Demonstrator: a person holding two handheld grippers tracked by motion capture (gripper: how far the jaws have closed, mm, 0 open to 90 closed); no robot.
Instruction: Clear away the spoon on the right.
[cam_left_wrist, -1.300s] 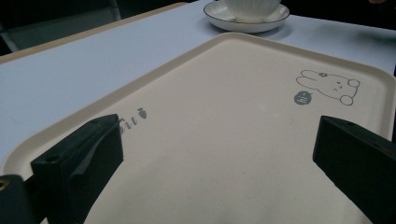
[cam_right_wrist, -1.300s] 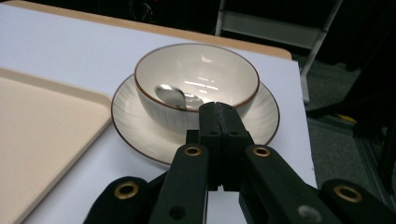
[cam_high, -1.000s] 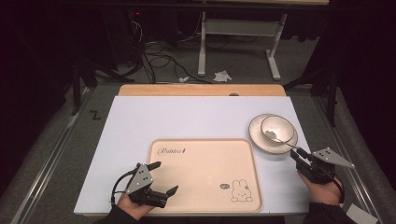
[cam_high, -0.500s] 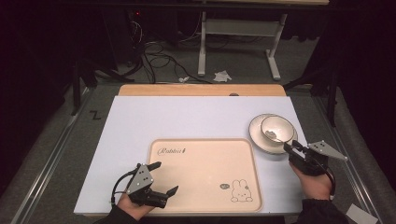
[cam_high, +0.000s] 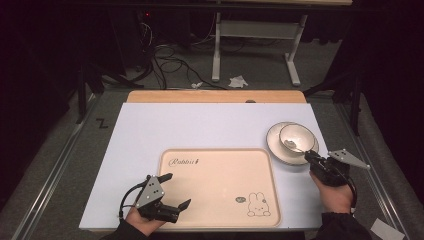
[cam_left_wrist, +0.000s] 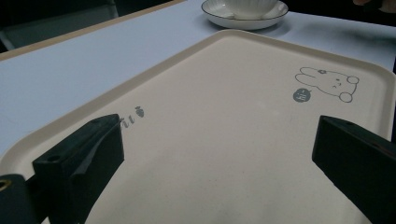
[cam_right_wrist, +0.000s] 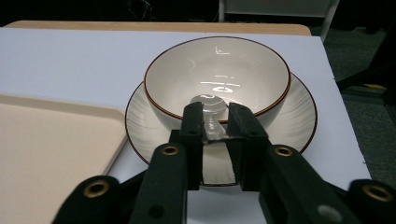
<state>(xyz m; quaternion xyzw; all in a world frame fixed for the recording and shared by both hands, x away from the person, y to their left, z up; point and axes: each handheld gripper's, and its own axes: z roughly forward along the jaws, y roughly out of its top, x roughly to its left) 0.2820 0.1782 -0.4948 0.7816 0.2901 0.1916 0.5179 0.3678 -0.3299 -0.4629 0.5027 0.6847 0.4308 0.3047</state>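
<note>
High view: the left gripper (cam_high: 176, 191), jaws spread, sits at the lower left over the tray (cam_high: 220, 170); the right gripper (cam_high: 311, 157) reaches the bowl (cam_high: 297, 138) on its plate (cam_high: 280, 152) at right.

Left gripper view: jaws wide apart above the tray (cam_left_wrist: 243, 140).

Right gripper view: jaws pinch a clear spoon (cam_right_wrist: 211, 122) handle at the bowl's (cam_right_wrist: 217, 74) near rim.

Dim surroundings, table (cam_high: 210, 125) lit, bowl (cam_right_wrist: 219, 77) glare.
</note>
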